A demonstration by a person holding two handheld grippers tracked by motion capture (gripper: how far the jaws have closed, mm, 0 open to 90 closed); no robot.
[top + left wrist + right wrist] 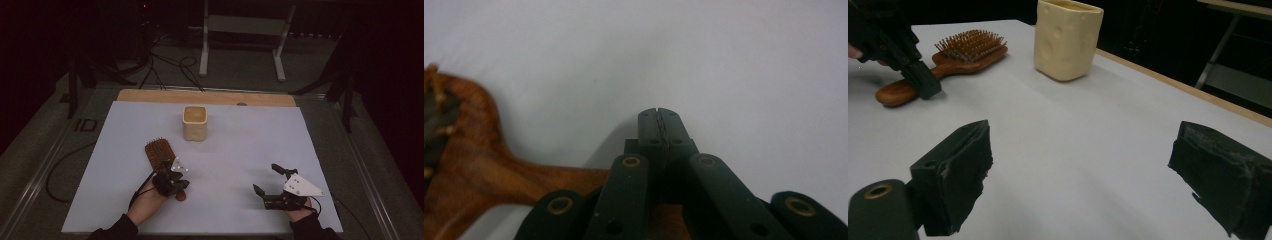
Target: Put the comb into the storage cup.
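My left gripper (176, 184) sits low center-left in the high view, jaws pressed together with nothing between them, tips just beside the one hairbrush (159, 154), whose handle is partly hidden under it. My right gripper (272, 179), lower right, gapes wide, empty. One cream cup (195, 122) stands upper center. Dim frames; I read no writing anywhere.

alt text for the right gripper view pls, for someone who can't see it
Two black jaws of the right gripper stand wide apart over a white table, nothing between them. Beyond them, a wooden hairbrush lies bristles up at upper left, the shut left gripper by its handle, and a cream cup stands upright.
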